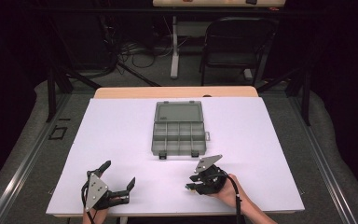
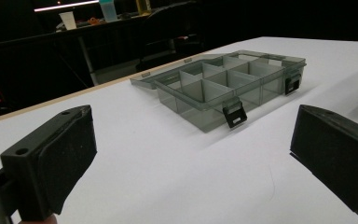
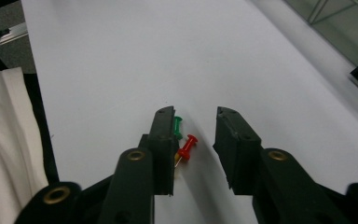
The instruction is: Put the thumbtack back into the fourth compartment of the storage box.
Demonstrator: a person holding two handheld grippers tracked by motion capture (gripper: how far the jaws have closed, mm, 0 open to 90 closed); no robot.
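Near the front edge of the white table (image 1: 121,121), the right gripper (image 1: 193,182) sits open, just in front of the grey box (image 1: 179,128); the left gripper (image 2: 191,154) gapes wide, holding nothing. Between the right gripper's jaws lie a red pin (image 3: 187,147) and a green pin (image 3: 177,127), so it should probably close slowly on one pin.

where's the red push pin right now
In the right gripper view the red push pin lies on the white table between the open jaws of the right hand-held gripper, close to the left-hand jaw, beside a green push pin.
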